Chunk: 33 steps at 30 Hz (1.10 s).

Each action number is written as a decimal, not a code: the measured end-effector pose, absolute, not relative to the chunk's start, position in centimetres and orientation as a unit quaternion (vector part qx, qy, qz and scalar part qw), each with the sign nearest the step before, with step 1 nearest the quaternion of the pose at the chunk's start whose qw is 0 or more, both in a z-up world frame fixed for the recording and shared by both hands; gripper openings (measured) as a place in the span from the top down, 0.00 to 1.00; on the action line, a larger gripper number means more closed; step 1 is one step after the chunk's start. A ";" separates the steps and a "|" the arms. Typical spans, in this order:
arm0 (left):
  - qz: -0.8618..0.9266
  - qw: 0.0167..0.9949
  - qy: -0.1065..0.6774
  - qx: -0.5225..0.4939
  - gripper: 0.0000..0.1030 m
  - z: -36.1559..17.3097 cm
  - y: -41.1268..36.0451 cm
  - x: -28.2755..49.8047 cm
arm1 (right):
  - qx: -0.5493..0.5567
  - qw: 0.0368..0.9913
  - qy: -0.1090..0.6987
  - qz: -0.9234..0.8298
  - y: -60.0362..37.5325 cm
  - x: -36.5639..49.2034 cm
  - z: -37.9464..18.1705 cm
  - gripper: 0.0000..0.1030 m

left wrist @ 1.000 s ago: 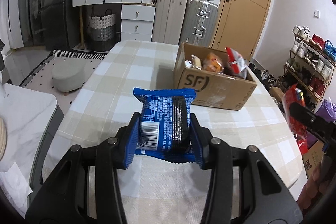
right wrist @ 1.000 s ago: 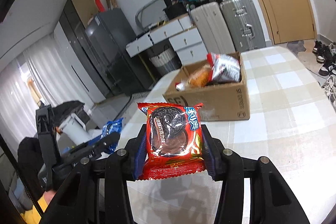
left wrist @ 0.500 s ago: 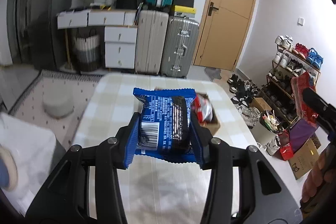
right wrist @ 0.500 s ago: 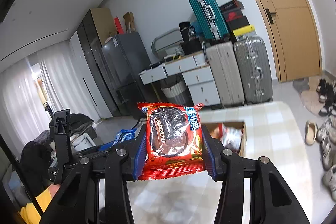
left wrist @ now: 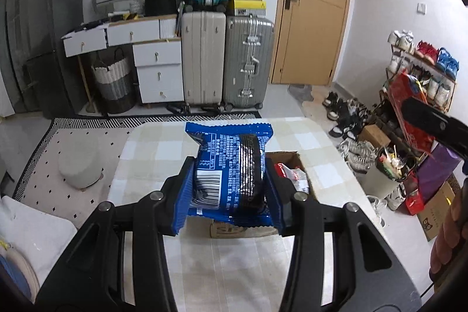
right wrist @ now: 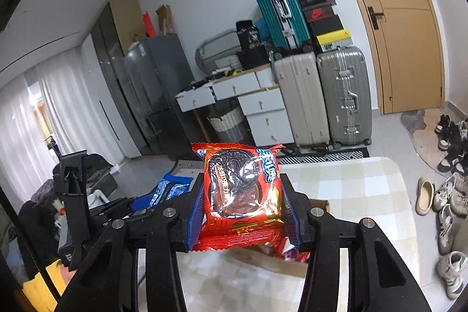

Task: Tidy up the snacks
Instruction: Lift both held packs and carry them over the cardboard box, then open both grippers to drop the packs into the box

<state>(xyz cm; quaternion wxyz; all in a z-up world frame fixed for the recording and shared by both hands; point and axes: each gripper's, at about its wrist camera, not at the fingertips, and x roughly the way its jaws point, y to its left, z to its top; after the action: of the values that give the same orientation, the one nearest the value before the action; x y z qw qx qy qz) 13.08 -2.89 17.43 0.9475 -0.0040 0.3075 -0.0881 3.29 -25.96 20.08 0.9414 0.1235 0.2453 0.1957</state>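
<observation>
- The left gripper has its jaws partly closed on a blue snack packet; both blue pads press the packet's sides, and it stands upright between them with its barcode side toward the camera.
- Just beyond and below those jaws sits a cardboard box, open at the top and mostly hidden by the packet. A red and white snack bag shows inside it, just right of the right pad.
- The box rests on a table with a checked cloth, which spreads beneath and ahead of the jaws.
- Far right of the left jaws, the right gripper shows side-on, with a hand under it.
- The right gripper is likewise closed partway on a red snack packet, pinched at both sides and upright, a dark round biscuit printed on its front.
- Directly under these jaws lies the box, only its edge and some wrappers peeking out from behind the packet.
- Left of the right jaws the left gripper appears with the blue packet in it.
- Past the table's far edge stand suitcases, white drawers and a wooden door; shoes lie on the floor to the right.
</observation>
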 end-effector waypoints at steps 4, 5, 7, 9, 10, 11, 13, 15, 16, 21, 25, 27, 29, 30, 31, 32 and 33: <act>-0.086 0.942 0.324 0.007 0.60 15.4 -4.0 17.0 | 0.113 0.940 0.265 0.183 -26.2 7.8 18.6 0.54; -0.085 0.941 0.327 0.010 0.60 14.8 -4.1 18.1 | 0.112 0.939 0.271 0.179 -26.4 9.1 18.1 0.54; -0.085 0.939 0.333 0.010 0.60 13.8 -4.3 20.1 | 0.112 0.937 0.279 0.177 -26.7 11.1 17.2 0.54; -0.086 0.937 0.340 0.008 0.60 12.9 -4.5 22.3 | 0.113 0.937 0.283 0.173 -27.0 12.8 16.3 0.54; -0.086 0.936 0.342 0.007 0.60 12.6 -4.6 23.2 | 0.113 0.936 0.285 0.172 -27.1 13.6 15.9 0.54; -0.088 0.934 0.345 0.005 0.60 12.1 -4.8 24.3 | 0.113 0.936 0.288 0.170 -27.2 14.4 15.4 0.54; -0.088 0.932 0.352 0.006 0.60 11.3 -5.1 25.7 | 0.114 0.934 0.295 0.169 -27.4 16.0 14.3 0.54; -0.090 0.929 0.359 0.008 0.60 10.2 -5.5 27.4 | 0.115 0.931 0.303 0.165 -27.7 17.5 13.1 0.54; -0.092 0.927 0.364 0.008 0.60 9.8 -5.7 28.1 | 0.117 0.930 0.309 0.164 -27.8 18.1 12.5 0.54; -0.098 0.918 0.383 0.012 0.60 7.0 -6.9 30.3 | 0.120 0.917 0.344 0.160 -28.1 21.0 9.0 0.54; -0.104 0.909 0.403 0.002 0.60 4.6 -7.7 31.4 | 0.115 0.909 0.371 0.152 -27.7 22.6 6.6 0.54; -0.109 0.904 0.413 -0.002 0.60 3.4 -7.6 31.6 | 0.108 0.903 0.386 0.152 -27.3 23.2 5.5 0.54; -0.108 0.900 0.422 0.002 0.60 2.2 -8.2 31.8 | 0.103 0.898 0.400 0.154 -26.9 23.6 4.4 0.54; -0.108 0.899 0.425 0.002 0.60 1.8 -8.3 32.0 | 0.100 0.897 0.403 0.154 -26.8 23.8 4.0 0.54; -0.110 0.897 0.428 0.001 0.60 1.4 -8.4 32.3 | 0.097 0.896 0.406 0.153 -26.6 24.0 3.8 0.54; -0.115 0.894 0.433 -0.002 0.60 0.9 -8.5 32.6 | 0.095 0.894 0.409 0.153 -26.5 24.3 3.5 0.54; -0.116 0.892 0.436 -0.003 0.59 0.6 -8.6 32.7 | 0.095 0.894 0.410 0.154 -26.5 24.1 3.3 0.54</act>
<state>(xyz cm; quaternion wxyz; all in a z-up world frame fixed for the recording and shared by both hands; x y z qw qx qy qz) 32.73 -8.58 0.64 0.8924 -0.0027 0.4361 -0.1161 24.14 -26.48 3.35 0.8939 0.0951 0.4101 0.1539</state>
